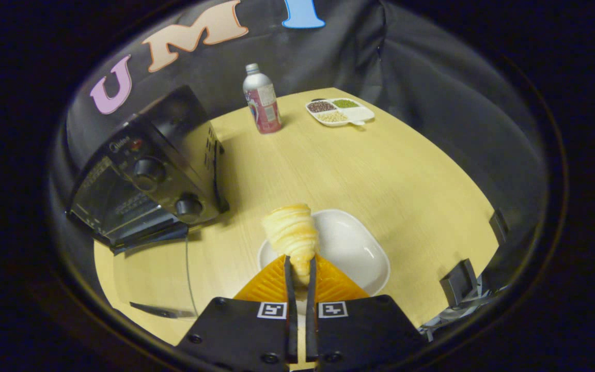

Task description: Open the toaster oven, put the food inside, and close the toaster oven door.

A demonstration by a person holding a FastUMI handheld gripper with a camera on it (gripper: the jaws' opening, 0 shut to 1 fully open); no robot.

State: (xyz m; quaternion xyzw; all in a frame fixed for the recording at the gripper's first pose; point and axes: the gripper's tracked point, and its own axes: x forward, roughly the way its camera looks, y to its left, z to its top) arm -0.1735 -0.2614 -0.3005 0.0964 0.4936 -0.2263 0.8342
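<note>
The fingers (300, 268) pinch the croissant (291, 232) by its near end above the plate (359, 253), held clear for carrying left to the oven (147, 175), whose door looks open.

Gripper (300, 266): black housing, visible screws, two square black-and-white tag markers, ridged wedge-shaped fingers
</note>
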